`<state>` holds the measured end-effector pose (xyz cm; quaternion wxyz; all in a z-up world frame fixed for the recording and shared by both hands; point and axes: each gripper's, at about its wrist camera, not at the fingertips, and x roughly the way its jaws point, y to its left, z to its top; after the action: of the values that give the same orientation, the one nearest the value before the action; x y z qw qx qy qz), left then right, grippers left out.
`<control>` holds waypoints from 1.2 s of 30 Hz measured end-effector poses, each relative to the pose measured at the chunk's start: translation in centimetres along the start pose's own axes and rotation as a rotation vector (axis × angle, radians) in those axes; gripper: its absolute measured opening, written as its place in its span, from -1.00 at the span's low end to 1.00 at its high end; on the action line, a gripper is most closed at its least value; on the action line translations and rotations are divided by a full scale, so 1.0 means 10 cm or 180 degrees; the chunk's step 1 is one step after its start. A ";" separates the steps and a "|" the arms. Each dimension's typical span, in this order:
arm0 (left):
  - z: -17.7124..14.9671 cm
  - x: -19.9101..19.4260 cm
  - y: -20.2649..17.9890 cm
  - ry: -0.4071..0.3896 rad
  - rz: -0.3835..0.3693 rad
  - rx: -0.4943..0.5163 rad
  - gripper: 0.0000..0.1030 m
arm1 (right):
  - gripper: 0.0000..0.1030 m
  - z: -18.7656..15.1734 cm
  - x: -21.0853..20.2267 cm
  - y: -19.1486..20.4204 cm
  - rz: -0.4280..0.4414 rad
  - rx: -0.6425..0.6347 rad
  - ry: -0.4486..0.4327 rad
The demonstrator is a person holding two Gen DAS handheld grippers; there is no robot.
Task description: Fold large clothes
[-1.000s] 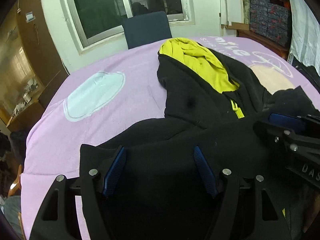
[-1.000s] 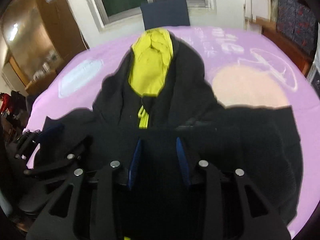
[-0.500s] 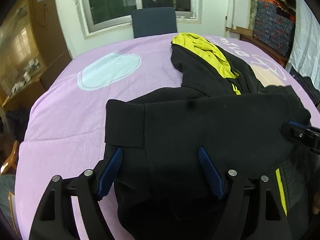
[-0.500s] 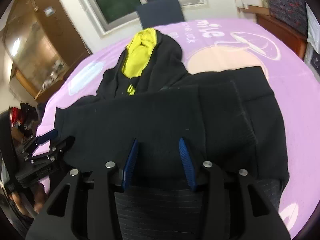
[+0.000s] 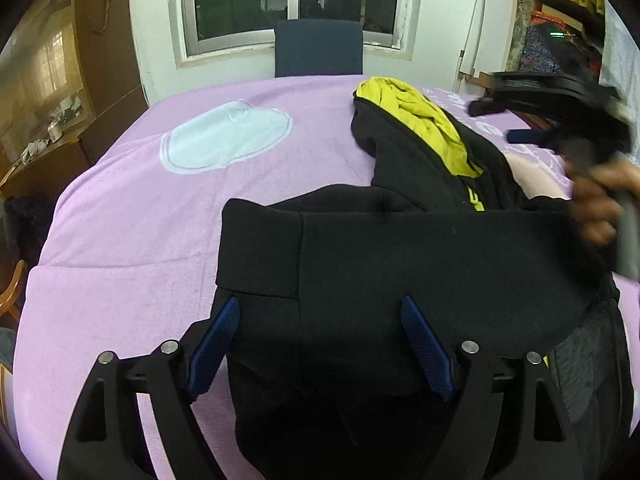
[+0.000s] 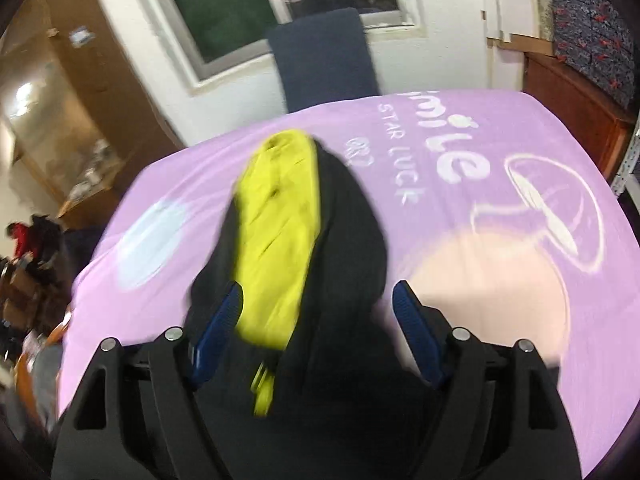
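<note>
Both grippers just let go. The left gripper (image 5: 320,320) has been spreading, pads wide apart above the folded black band, not pinching. The right gripper (image 6: 318,312) also just opened wide w/ nothing clamped; it now hangs over the hood after being over the body half a sec ago. So the sleeve/hem fold-over looks laid; hood prob next. The black hoodie (image 5: 400,264) lies on the purple-covered table (image 5: 160,208), long axis toward the blue chair (image 5: 319,48), yellow-lined hood (image 6: 280,240) nearest it.

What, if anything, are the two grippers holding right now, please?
Nothing: the left gripper and right gripper, just opened, stand open above the black hoodie.
</note>
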<state>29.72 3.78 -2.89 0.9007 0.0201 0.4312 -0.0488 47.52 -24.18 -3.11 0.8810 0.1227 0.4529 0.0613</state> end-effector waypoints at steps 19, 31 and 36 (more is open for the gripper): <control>0.04 -0.11 0.32 -0.0109 -0.0102 -0.0351 0.67 | -0.68 0.26 -0.36 0.55 0.0093 -0.0628 -0.0460; 0.01 -0.54 0.54 -0.0335 -0.0263 -0.0515 0.67 | -0.55 -1.51 -1.38 0.62 0.0103 -0.1484 -0.0286; -0.25 -0.63 0.62 -0.0152 -0.0708 -0.0664 0.67 | -0.01 -2.07 -1.44 0.26 0.0324 -0.1084 0.0044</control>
<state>24.50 10.58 0.41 0.8969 -0.1227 0.4119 -0.1037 22.31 -21.57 -2.69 0.8817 -0.0058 0.4351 0.1825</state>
